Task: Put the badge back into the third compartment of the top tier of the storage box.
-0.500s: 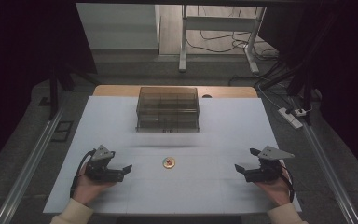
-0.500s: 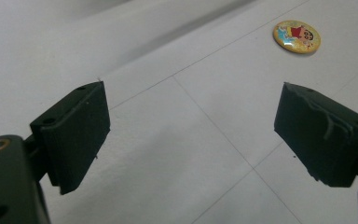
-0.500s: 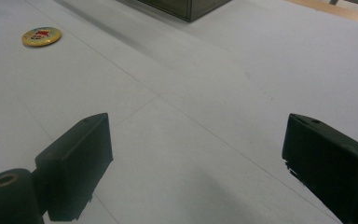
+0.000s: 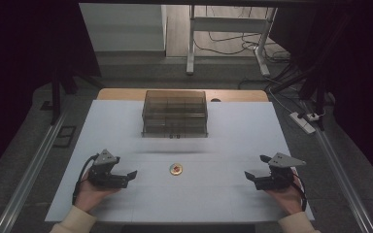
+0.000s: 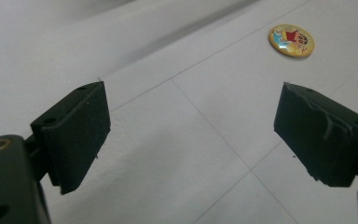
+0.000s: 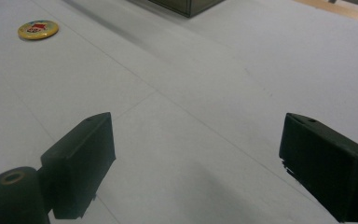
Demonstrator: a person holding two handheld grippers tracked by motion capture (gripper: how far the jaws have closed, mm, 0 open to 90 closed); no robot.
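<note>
A round badge (image 4: 176, 169) lies flat on the white table (image 4: 233, 145), midway along its near edge, between two hand-held grippers. The left gripper (image 4: 126, 177) and the right gripper (image 4: 250, 177) rest near the near corners, jaws wide apart and empty. A clear drawer box (image 4: 175, 113) stands by the far edge.

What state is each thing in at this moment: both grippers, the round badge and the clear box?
Left gripper: open, nothing between its jaws, held low over the table.
Right gripper: open, nothing between its jaws, held low over the table.
Round badge: lying flat, picture side up, apart from both grippers.
Clear compartment box: standing at the far side of the table, untouched; contents cannot be made out.
</note>
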